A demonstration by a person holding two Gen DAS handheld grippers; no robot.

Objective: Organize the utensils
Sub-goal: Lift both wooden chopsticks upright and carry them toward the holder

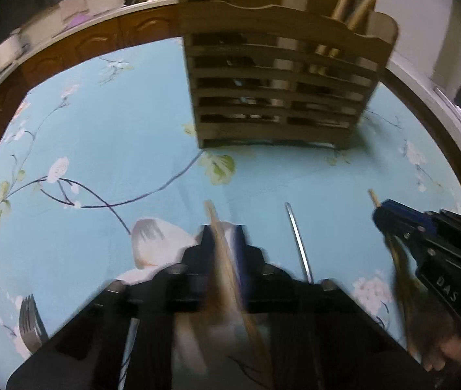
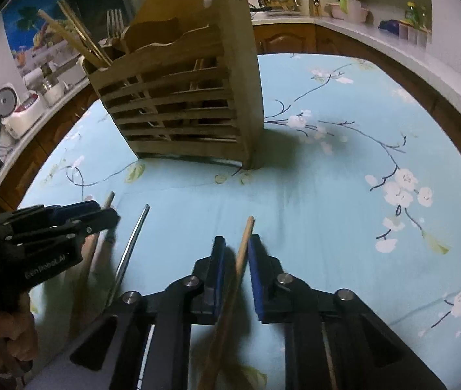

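Chopstick [image 2: 241,260] between right gripper [image 2: 236,243] jaws, pinched.

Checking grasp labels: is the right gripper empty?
No: the right gripper has a wooden chopstick between its blue-padded fingers, the stick's tip poking out past them above the floral tablecloth.

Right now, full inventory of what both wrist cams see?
wooden utensil rack: 1, brown, slatted, standing at the far side of the tablecloth, chopsticks and a fork inside
tablecloth: 1, light blue, floral, covers the table
wooden chopsticks: 2, tan, one in each gripper
metal chopstick: 1, silver, lying between the grippers
fork: 1, metal, near left on the cloth
rice cooker: 1, white, counter
left gripper: black, blue pads, shut on a chopstick
right gripper: same, shut on a chopstick
hand: partly visible
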